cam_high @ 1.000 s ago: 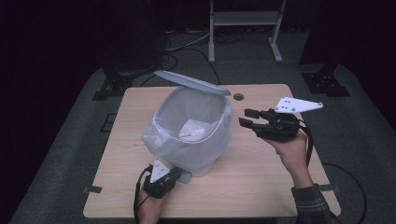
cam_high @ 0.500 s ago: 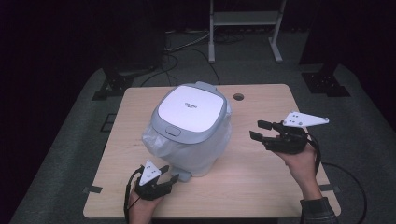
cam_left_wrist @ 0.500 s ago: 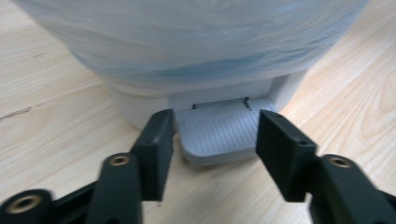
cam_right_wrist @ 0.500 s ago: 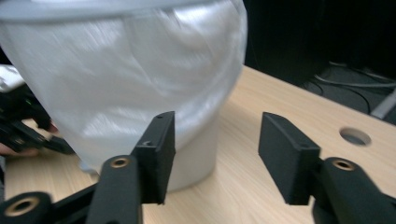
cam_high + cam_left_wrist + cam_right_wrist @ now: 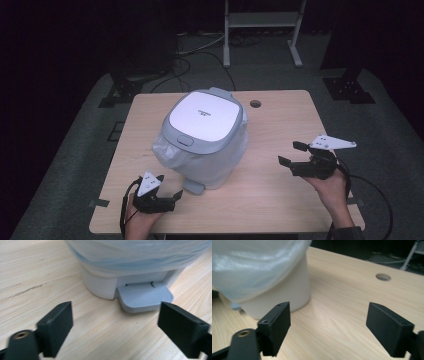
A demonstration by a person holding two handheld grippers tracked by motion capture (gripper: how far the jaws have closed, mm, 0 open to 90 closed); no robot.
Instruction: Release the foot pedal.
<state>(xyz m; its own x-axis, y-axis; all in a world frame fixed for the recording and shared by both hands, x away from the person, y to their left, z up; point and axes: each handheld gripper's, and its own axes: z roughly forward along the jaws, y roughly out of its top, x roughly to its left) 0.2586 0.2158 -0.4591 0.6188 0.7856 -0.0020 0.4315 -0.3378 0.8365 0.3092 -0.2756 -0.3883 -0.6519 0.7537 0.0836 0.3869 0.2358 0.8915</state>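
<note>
White plastic pedal bin (image 5: pixel 202 142), grey lid (image 5: pixel 202 120) closed, clear liner bag (image 5: pixel 165 150) over rim, mid pale wooden tabletop (image 5: pixel 280 195). Left gripper (image 5: pixel 154 196) just before bin's grey foot pedal (image 5: pixel 145 297), jaws wide. Right gripper (image 5: pixel 299 159) well right of bin, jaws wide. To open: press pedal straight down, keep bin from sliding.

text: small dark print | on: bin lid (image 5: pixel 204 116) | legible: no

Both hands hold their grippers low, the left gripper (image 5: pixel 167 192) and right gripper (image 5: pixel 290 154) with jaws spread wide.
</note>
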